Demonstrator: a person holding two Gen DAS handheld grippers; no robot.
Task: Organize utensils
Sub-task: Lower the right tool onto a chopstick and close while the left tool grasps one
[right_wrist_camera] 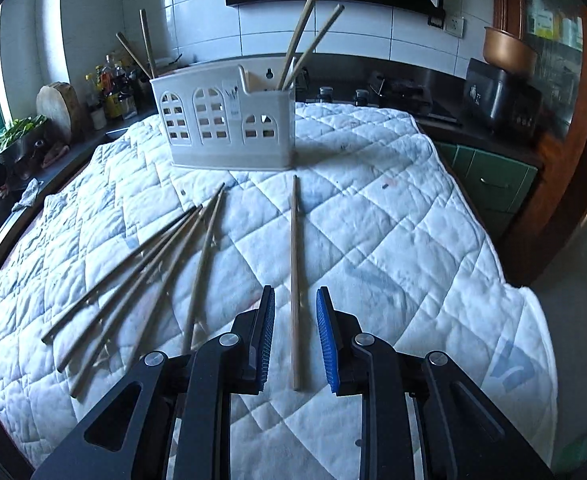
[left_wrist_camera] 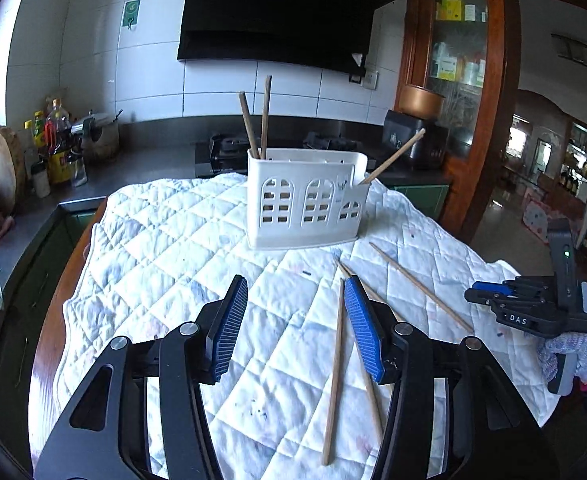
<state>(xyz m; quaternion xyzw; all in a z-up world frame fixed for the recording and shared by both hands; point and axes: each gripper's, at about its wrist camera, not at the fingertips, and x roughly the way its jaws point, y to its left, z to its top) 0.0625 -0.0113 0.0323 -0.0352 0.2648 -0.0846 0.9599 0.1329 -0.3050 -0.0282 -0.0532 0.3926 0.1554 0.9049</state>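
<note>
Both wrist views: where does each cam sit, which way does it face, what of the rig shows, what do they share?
Left wrist: on the left gripper, facing forward and down over the white quilted cloth toward the white plastic utensil holder; its blue-padded jaws stand open, the right gripper and a gloved hand at right.
Right wrist: on the right gripper, facing the holder; open jaws straddle a lone wooden chopstick.
Shared: holder, cloth, loose chopsticks, tiled kitchen wall.

A white quilted cloth covers the counter. A white utensil holder stands at twelve o'clock. Four chopsticks fan out at eight o'clock, and a lone chopstick lies at centre.
</note>
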